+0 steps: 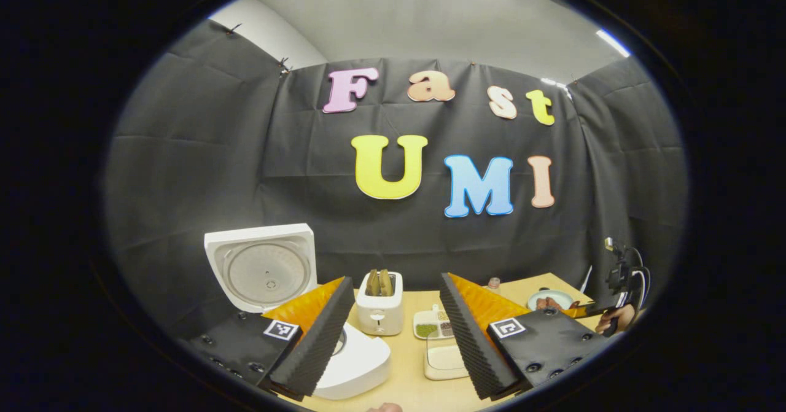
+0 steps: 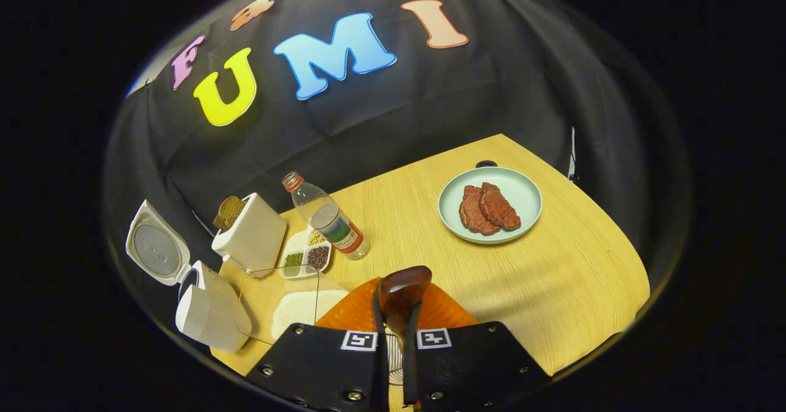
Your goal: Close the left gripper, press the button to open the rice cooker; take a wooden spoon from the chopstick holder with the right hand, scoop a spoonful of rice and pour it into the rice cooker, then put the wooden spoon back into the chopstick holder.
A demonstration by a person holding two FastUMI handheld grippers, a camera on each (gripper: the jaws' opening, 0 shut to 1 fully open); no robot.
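Observation:
The white rice cooker (image 1: 359, 363) stands open at the lower left, its lid (image 1: 261, 271) raised; it also sits at the left (image 2: 209, 314). My left gripper (image 1: 395, 280) hangs open above the table, holding nothing. My right gripper (image 2: 399, 301) is shut on the dark wooden spoon (image 2: 404, 286), whose bowl points up past the fingertips. A bit of wire mesh (image 2: 393, 353) shows low between those fingers. The shallow dish of white rice (image 2: 301, 310) lies just left of the right gripper, and in front of the left one (image 1: 445, 360).
A white toaster (image 2: 253, 235) with bread, a small tray of beans (image 2: 307, 255) and a plastic bottle (image 2: 325, 218) stand behind the rice dish. A pale green plate (image 2: 522, 188) with two red pieces sits at the right. A hand (image 1: 617, 320) holds the right gripper.

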